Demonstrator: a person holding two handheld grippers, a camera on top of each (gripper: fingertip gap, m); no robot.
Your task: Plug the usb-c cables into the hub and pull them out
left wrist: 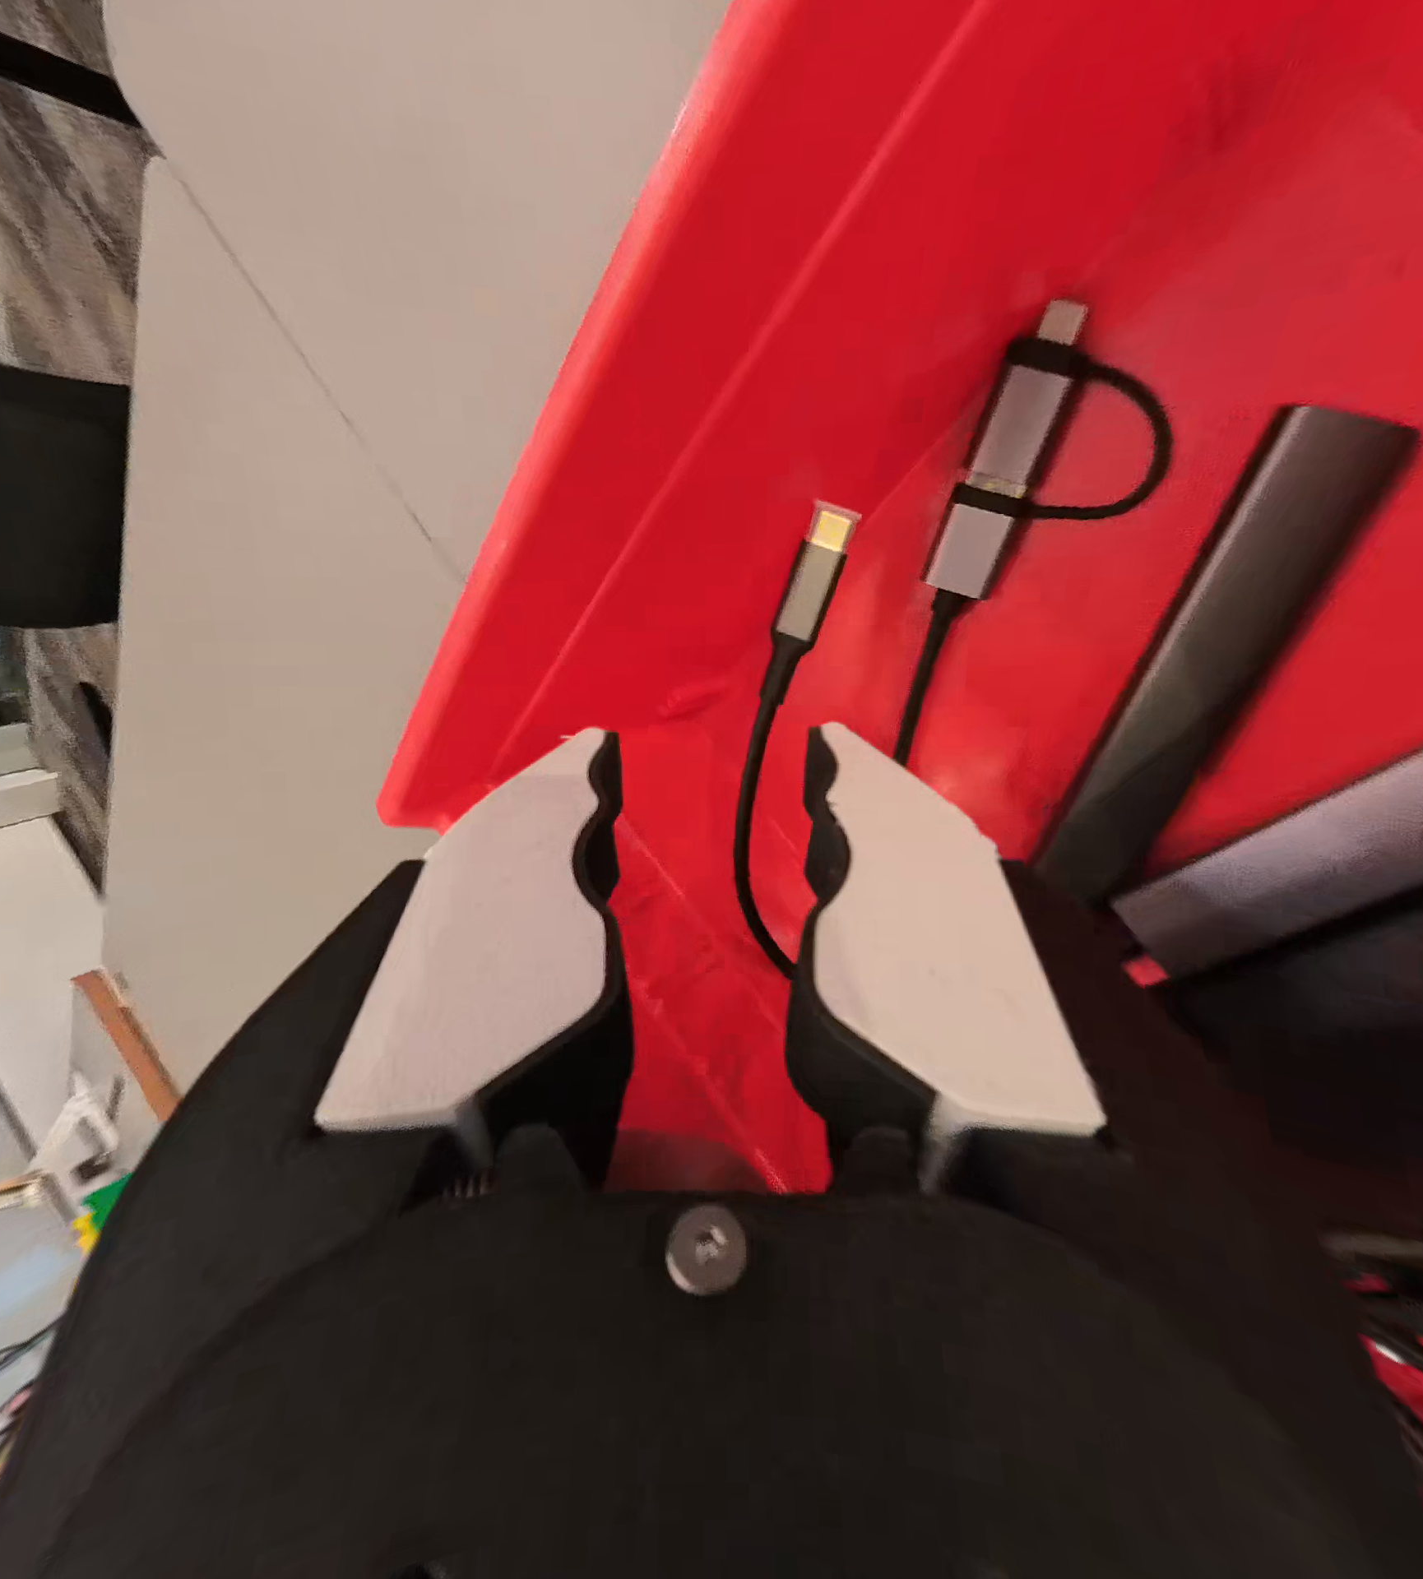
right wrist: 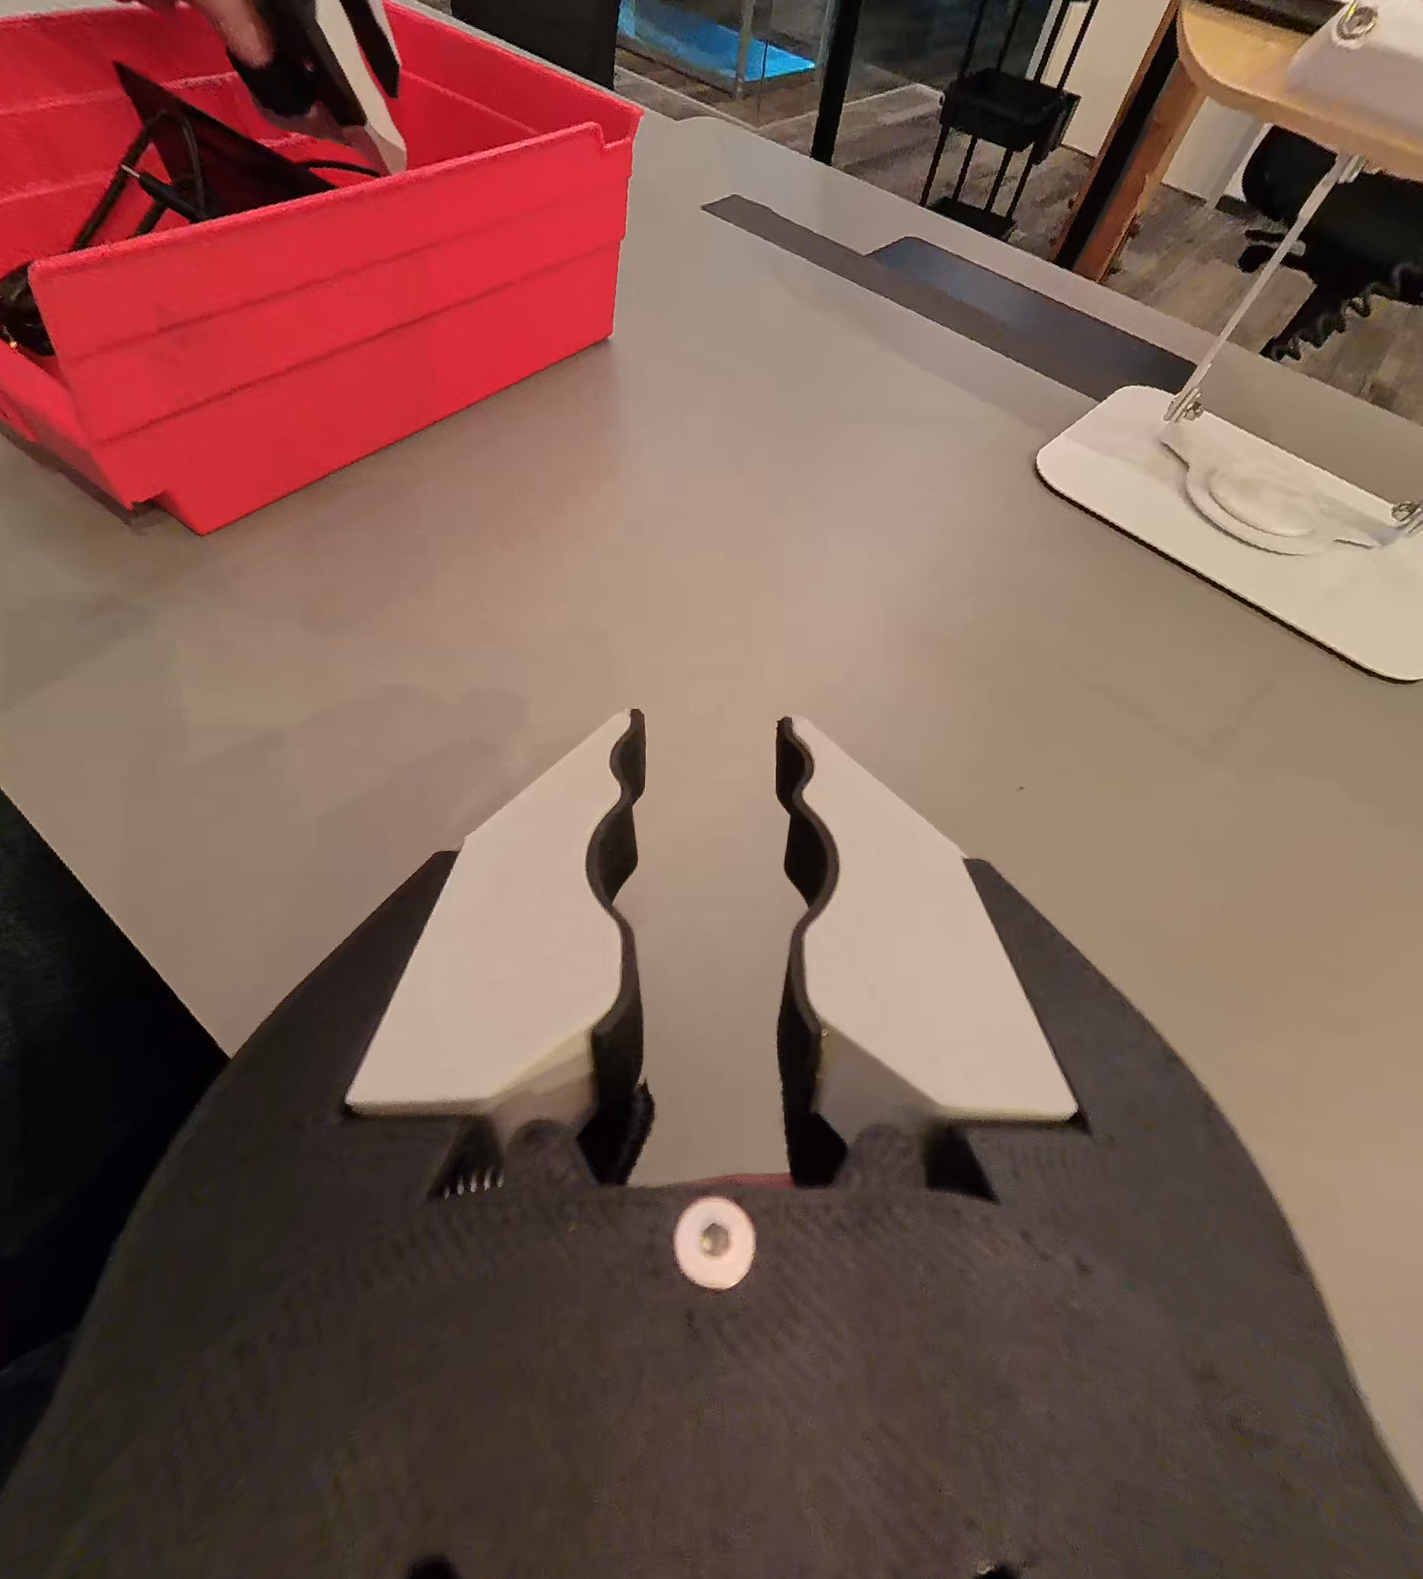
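My left gripper (left wrist: 712,739) is open and empty, reaching down into a red bin (left wrist: 819,282). On the bin floor just ahead lies a black cable with a grey USB-C plug (left wrist: 815,577). Beside it lies a second black cable with a grey double adapter plug (left wrist: 1003,466). A dark grey slim hub (left wrist: 1229,624) lies to their right. My right gripper (right wrist: 710,722) is open and empty, hovering above the grey table (right wrist: 776,513). In the right wrist view the red bin (right wrist: 332,325) stands at the far left, with the left gripper (right wrist: 366,111) dipping into it.
A white lamp base (right wrist: 1263,530) stands on the table at the right, with thin arms rising from it. A dark strip (right wrist: 990,290) runs along the table's far edge. Chairs and a wooden table stand beyond. Spacing between my two grippers at the tips: around 45 centimetres. The dark grey slim hub (left wrist: 1229,624) lies around 8 centimetres away from my left fingertips.
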